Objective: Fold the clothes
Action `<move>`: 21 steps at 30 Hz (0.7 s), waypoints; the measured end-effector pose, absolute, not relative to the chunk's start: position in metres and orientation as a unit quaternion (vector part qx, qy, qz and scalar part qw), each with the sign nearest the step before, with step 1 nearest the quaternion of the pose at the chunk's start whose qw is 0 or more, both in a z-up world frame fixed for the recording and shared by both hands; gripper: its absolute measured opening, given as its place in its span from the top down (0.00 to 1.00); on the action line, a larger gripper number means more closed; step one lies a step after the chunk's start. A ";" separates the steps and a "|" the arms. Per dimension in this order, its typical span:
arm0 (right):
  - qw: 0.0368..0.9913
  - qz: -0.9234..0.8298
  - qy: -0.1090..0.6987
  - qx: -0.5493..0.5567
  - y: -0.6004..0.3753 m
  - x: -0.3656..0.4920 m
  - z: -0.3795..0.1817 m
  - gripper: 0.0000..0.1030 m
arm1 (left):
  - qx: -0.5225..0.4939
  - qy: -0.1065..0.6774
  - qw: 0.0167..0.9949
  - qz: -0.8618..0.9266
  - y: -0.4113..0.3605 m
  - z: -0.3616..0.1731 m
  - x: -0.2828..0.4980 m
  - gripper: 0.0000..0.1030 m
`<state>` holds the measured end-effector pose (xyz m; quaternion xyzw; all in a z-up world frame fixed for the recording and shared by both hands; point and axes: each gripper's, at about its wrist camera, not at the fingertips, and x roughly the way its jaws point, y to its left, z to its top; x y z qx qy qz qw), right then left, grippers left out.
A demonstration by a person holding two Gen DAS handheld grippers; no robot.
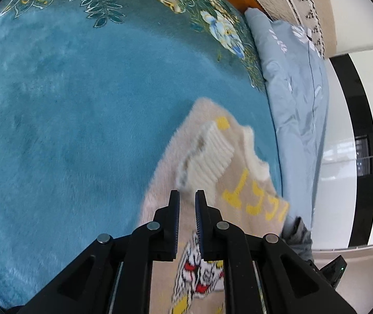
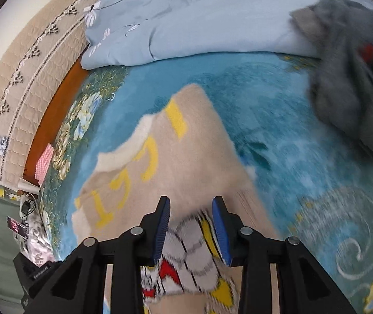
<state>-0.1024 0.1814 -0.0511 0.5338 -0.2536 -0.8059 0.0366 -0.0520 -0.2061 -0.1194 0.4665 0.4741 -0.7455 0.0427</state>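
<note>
A beige fuzzy sweater (image 1: 204, 162) with yellow letters and a cartoon patch lies on a teal blanket (image 1: 68, 104). A sleeve with a cream ribbed cuff (image 1: 210, 154) is folded across it. My left gripper (image 1: 187, 198) hovers over the sweater, jaws a narrow gap apart, nothing between them. In the right wrist view the sweater (image 2: 186, 151) lies below my right gripper (image 2: 191, 206), whose jaws are open over the cartoon patch (image 2: 186, 259) and hold nothing.
A folded light blue quilt (image 2: 199, 26) lies along the blanket's far side. A grey garment (image 2: 354, 73) sits at the right. A beige quilted headboard (image 2: 29, 65) and wooden bed edge (image 2: 53, 110) are at the left.
</note>
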 end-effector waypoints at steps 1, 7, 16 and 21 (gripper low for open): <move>0.035 -0.805 -0.255 0.534 0.185 -0.095 -0.050 0.64 | 0.468 0.474 0.040 -0.745 -0.206 -0.117 -0.050 0.89; 0.013 -0.806 -0.257 0.532 0.211 -0.048 -0.041 0.52 | 0.488 0.456 0.014 -0.744 -0.201 -0.099 -0.040 0.75; 0.006 -0.801 -0.265 0.536 0.227 0.001 -0.031 0.45 | 0.496 0.439 0.001 -0.749 -0.199 -0.075 -0.013 0.56; 0.026 -0.818 -0.251 0.517 0.230 0.015 -0.004 0.45 | 0.485 0.449 0.005 -0.751 -0.200 -0.064 0.002 0.55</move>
